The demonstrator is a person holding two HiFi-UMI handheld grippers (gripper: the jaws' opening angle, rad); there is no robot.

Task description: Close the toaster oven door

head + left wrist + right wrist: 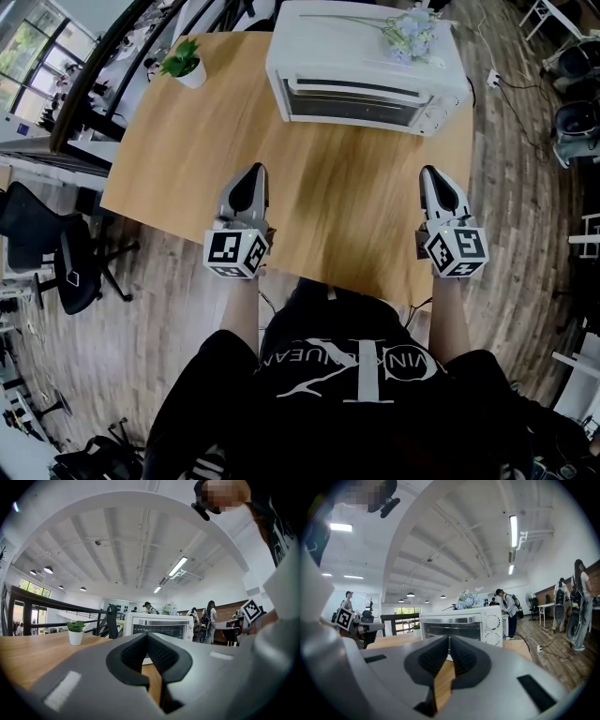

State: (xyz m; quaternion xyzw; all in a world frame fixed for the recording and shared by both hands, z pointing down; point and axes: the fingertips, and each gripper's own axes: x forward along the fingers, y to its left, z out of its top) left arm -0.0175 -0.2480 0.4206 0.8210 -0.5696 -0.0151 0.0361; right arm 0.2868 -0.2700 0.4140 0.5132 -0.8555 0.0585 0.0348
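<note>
A white toaster oven (366, 66) stands at the far side of the wooden table (328, 216), its glass door (354, 101) upright and flush with the front. My left gripper (251, 178) rests low near the table's front, pointing at the oven from well short of it, with its jaws shut on nothing. My right gripper (434, 176) sits level with it on the right, also shut and empty. The oven (159, 625) shows straight ahead past the left gripper (146, 637), and the oven (461, 625) likewise beyond the right gripper (449, 639).
Pale artificial flowers (412, 33) lie on the oven's top. A small potted plant (186, 64) stands at the table's far left corner. A black office chair (56, 253) is on the floor to the left. People stand by desks in the background (506, 609).
</note>
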